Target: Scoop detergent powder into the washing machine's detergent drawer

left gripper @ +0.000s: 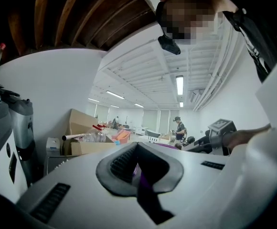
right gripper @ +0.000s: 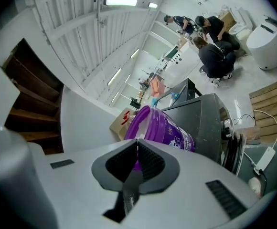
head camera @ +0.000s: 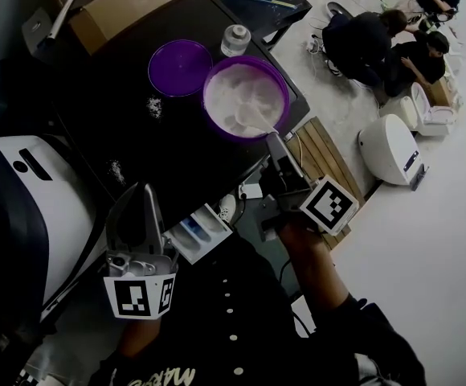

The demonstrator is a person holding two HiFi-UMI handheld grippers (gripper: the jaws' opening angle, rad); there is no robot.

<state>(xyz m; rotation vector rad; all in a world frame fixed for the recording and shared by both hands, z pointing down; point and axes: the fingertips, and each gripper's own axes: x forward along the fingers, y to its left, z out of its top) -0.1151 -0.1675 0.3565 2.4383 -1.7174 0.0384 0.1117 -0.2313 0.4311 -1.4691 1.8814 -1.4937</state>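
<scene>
A purple tub (head camera: 245,95) full of white detergent powder stands open on the dark top of the washing machine (head camera: 136,147); its purple lid (head camera: 179,67) lies beside it. A white scoop (head camera: 253,116) rests in the powder, handle toward me. My right gripper (head camera: 275,139) reaches the tub's near rim and is shut on that handle. In the right gripper view the jaws (right gripper: 137,142) meet with the tub (right gripper: 167,128) just beyond. The white detergent drawer (head camera: 199,230) is pulled out below. My left gripper (head camera: 145,203) hangs left of the drawer, shut and empty; its tips (left gripper: 137,145) touch.
A small clear bottle (head camera: 235,39) stands behind the tub, and spilt powder (head camera: 154,105) dots the top. A cardboard box (head camera: 128,2) sits at the back. A second white machine (head camera: 24,203) is on the left, a wooden pallet (head camera: 323,155) and seated people (head camera: 378,43) on the right.
</scene>
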